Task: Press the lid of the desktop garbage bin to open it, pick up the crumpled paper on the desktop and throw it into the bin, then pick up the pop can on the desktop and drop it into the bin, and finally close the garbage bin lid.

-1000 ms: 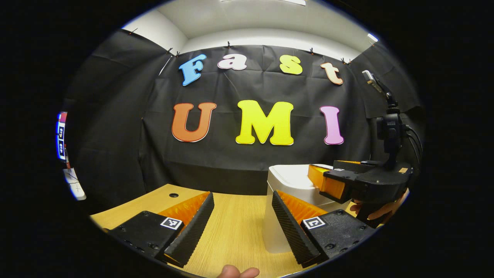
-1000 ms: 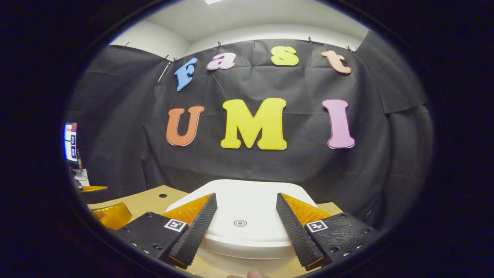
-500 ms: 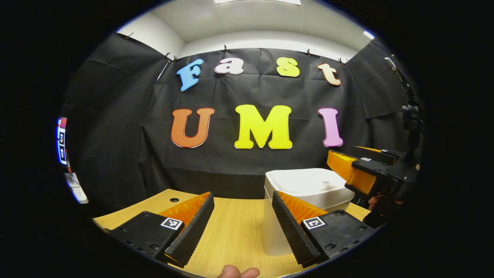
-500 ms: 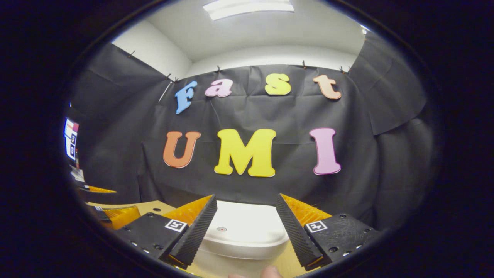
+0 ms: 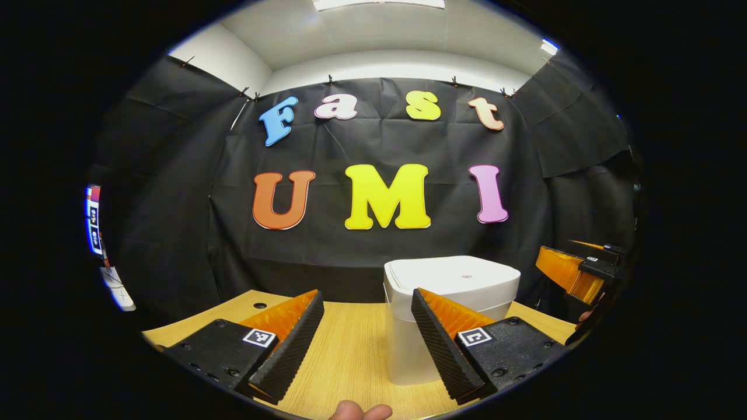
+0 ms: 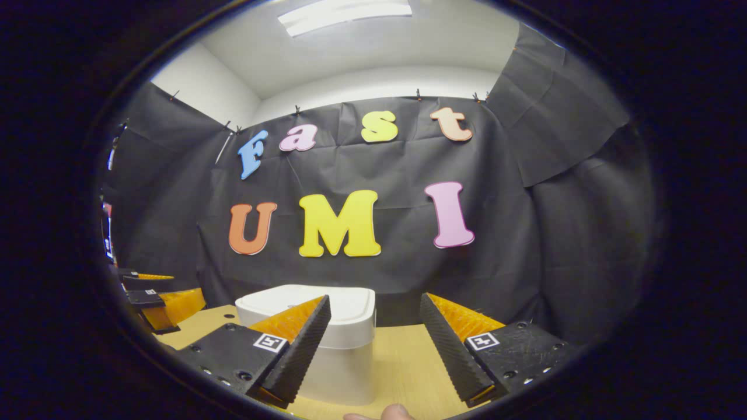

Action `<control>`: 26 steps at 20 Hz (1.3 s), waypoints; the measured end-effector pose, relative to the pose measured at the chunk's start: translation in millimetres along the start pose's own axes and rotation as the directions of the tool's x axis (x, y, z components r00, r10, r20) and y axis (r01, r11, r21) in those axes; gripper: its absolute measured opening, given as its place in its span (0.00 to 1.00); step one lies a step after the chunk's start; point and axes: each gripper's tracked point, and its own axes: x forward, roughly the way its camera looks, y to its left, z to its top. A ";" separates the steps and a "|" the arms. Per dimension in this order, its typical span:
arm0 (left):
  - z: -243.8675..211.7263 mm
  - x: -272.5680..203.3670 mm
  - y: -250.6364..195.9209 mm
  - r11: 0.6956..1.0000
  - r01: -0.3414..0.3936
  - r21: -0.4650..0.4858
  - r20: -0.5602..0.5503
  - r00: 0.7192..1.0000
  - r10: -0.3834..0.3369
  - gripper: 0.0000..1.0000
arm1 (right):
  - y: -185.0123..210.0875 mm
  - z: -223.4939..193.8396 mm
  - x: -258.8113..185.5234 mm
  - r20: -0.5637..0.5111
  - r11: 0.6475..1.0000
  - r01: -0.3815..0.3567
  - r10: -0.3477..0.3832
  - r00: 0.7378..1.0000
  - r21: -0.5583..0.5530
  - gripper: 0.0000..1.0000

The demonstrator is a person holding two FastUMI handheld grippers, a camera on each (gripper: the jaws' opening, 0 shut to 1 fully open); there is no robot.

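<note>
A white garbage bin stands on the wooden desktop with its lid down flat. My left gripper is open and empty, with the bin just behind its right finger. At the right edge of the left gripper view I see my right gripper, off to the bin's right side. In the right gripper view the bin sits left of centre behind the left finger, and my right gripper is open with nothing in it. My left gripper appears at the far left there.
The desktop runs back to the black cloth wall. A small round hole is in the desk at the back left. A fingertip of the person's hand shows at the bottom edge.
My right gripper has lifted off the bin lid and drawn away to the right. The lid stays down. My left gripper has barely moved.
</note>
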 end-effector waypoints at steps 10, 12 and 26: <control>0.8 -8.2 -9.8 1.000 -0.027 0.012 -0.003 1.000 0.027 0.97 | -1.0 -28.2 -4.7 -0.064 0.999 -0.032 0.030 0.997 -0.030 0.95; 1.9 -6.3 -10.5 1.000 -0.025 0.014 -0.002 1.000 0.025 0.97 | -2.7 -29.4 -5.1 -0.064 0.999 -0.026 0.024 0.998 -0.032 0.96; -8.4 5.0 -18.6 1.000 -0.026 0.000 -0.020 0.999 0.026 0.97 | -2.4 -32.6 -2.1 -0.067 0.997 -0.039 0.035 0.997 -0.063 0.95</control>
